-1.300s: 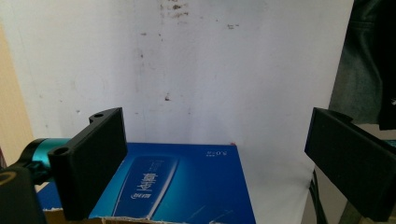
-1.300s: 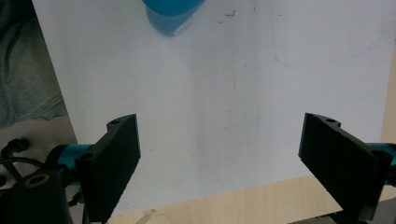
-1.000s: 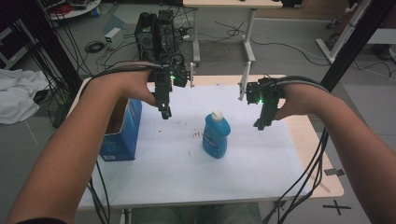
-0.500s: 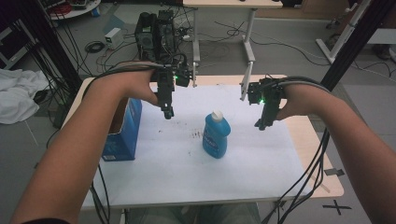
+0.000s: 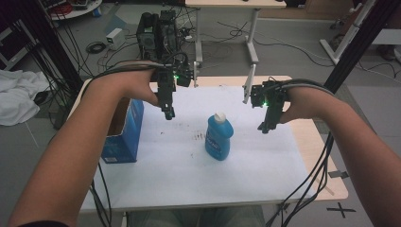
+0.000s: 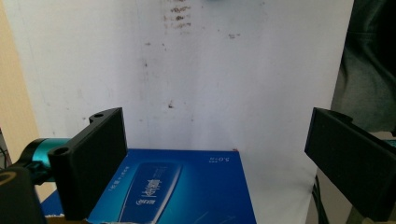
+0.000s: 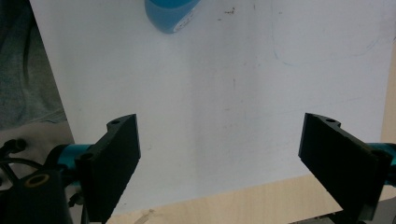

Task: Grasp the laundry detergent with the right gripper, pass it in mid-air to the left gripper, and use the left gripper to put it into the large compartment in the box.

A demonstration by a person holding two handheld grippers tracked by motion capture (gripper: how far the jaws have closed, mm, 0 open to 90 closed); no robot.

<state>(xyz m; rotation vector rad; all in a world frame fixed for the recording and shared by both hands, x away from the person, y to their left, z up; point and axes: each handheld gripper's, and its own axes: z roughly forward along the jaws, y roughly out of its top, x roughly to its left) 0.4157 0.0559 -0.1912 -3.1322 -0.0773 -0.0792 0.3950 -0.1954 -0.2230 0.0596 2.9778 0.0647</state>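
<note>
A blue bottle (image 5: 219, 137) with a white cap stands upright near the middle of the white table sheet (image 5: 189, 165). A blue carton (image 5: 122, 130) with an open top stands at the left edge. My left gripper (image 5: 169, 112) hangs open above the sheet, just right of the carton and behind-left of the bottle. In the left gripper view the jaws are wide apart (image 6: 217, 158) over the carton's printed blue face (image 6: 187, 186). My right gripper (image 5: 265, 126) hovers open to the right of the bottle; in the right gripper view its jaws (image 7: 219, 161) frame bare sheet, with the bottle's base (image 7: 170, 14) at the top.
The sheet has dark smudges (image 5: 196, 137) left of the bottle. Bare wooden table edge (image 5: 321, 156) runs along the right. Cables trail from both grippers off the table's front. Behind the table stand a second desk's legs (image 5: 250, 42), black equipment (image 5: 158, 28) and floor cables.
Both grippers have stayed almost still, with at most a slight drift; the bottle and the carton have not moved.
</note>
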